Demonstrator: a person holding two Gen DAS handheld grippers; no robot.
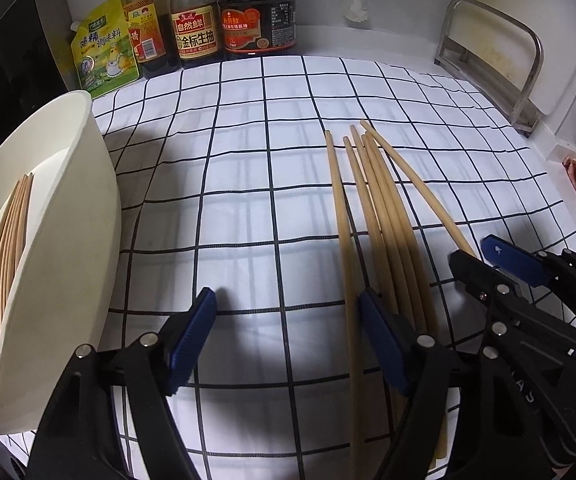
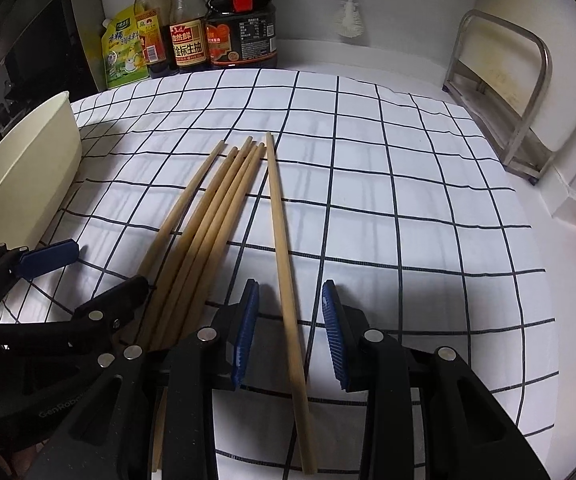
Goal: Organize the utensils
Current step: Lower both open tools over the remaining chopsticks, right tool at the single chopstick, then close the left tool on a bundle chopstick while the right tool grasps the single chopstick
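The left claw [image 1: 284, 336] stood wide and held nothing, with bare checked cloth [image 1: 248, 208] between its blue pads. Its right pad [image 1: 380, 340] lay just against the nearest of the loose chopsticks [image 1: 372, 216], a fan of five wooden sticks running away from that claw over the cloth. To the left of the left claw stood a cream holder [image 1: 68, 240], tilted, with more chopsticks [image 1: 8, 248] lying inside it.

The right claw [image 2: 290, 334] stood narrow but not clamped. A single chopstick [image 2: 284, 248] lay between its pads on the cloth-covered tabletop, with a visible gap on either side. The other chopsticks lay in a bundle just to the left of the right claw, between it and the left claw.

Ahead of both claws, at the far edge of the cloth, a row of sauce bottles [image 2: 208, 28] and a yellow pouch [image 2: 122, 52] stood against the wall. Ahead and to the right of the right claw stood a metal rack [image 2: 504, 92]
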